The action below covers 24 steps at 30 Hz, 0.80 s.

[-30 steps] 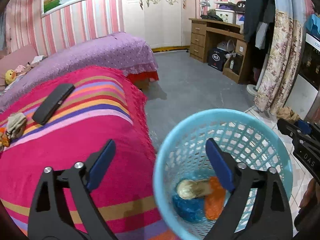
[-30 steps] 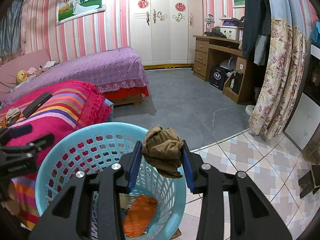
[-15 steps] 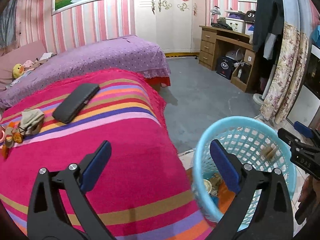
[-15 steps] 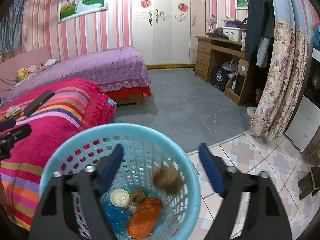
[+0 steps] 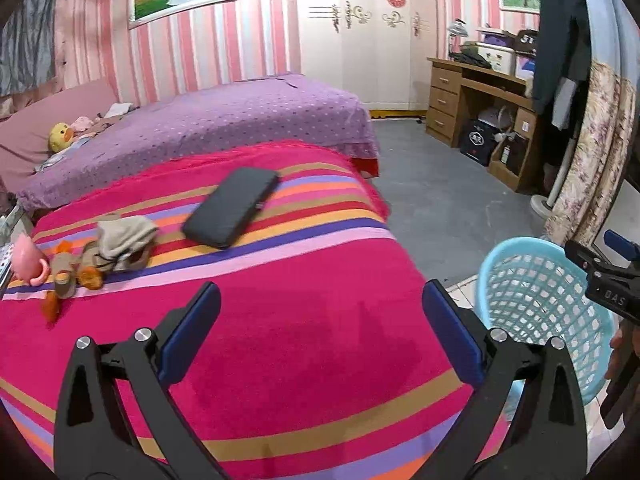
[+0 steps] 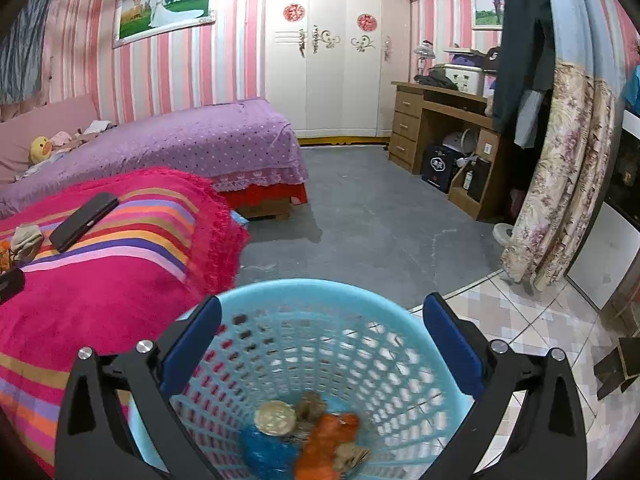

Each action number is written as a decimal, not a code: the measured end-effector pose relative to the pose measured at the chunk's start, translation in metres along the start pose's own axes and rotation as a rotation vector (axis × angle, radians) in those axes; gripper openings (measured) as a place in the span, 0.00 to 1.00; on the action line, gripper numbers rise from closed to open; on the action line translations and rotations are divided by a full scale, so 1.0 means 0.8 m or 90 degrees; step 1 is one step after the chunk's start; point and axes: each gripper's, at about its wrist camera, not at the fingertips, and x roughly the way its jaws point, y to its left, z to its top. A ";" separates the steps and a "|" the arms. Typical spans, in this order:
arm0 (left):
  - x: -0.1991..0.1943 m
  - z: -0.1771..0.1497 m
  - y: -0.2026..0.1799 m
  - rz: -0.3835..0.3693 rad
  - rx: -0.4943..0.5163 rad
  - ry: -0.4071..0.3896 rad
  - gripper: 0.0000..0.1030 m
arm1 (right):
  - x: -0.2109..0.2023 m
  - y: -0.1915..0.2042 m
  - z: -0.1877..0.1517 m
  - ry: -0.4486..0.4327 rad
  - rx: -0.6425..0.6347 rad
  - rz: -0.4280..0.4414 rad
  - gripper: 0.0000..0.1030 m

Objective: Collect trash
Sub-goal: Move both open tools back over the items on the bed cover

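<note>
A light blue plastic basket [image 6: 320,296] stands on the floor beside the striped red blanket [image 5: 280,340]. It holds orange, blue, round tan and brown crumpled trash [image 6: 316,436]. My right gripper [image 6: 322,340] is open and empty above the basket. My left gripper [image 5: 320,332] is open and empty over the blanket, with the basket [image 5: 532,300] to its right. Crumpled brown and orange scraps [image 5: 108,248] lie on the blanket at the left, next to a pink item [image 5: 28,260].
A black phone-like slab [image 5: 232,212] lies on the blanket. A purple bed [image 5: 224,120] is behind, with a yellow duck toy [image 5: 60,136]. A wooden desk [image 6: 440,136] and a floral curtain [image 6: 560,168] stand at the right. The floor is grey, then tiled.
My right gripper opened and the brown wad it held dropped into the basket. My left gripper swung left from over the basket to over the blanket.
</note>
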 end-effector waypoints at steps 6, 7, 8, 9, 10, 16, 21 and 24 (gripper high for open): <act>-0.008 0.001 0.065 0.033 -0.019 -0.001 0.94 | 0.006 0.060 0.013 0.002 -0.018 0.031 0.96; -0.008 0.000 0.075 0.036 -0.024 0.000 0.94 | 0.007 0.068 0.015 0.001 -0.014 0.036 0.96; -0.009 0.000 0.088 0.040 -0.030 0.000 0.94 | 0.007 0.078 0.018 0.000 -0.009 0.043 0.96; -0.010 -0.002 0.100 0.044 -0.033 -0.002 0.94 | 0.008 0.088 0.020 0.000 -0.005 0.048 0.96; -0.011 -0.003 0.108 0.050 -0.033 -0.004 0.94 | 0.008 0.095 0.022 -0.002 -0.003 0.051 0.96; -0.015 -0.016 0.170 0.087 -0.046 -0.020 0.94 | 0.006 0.157 0.025 -0.005 -0.023 0.086 0.96; 0.002 -0.029 0.215 0.097 -0.076 0.006 0.94 | 0.005 0.208 0.022 -0.005 -0.059 0.089 0.96; 0.007 -0.035 0.240 0.111 -0.079 0.013 0.94 | 0.006 0.228 0.021 0.000 -0.049 0.088 0.96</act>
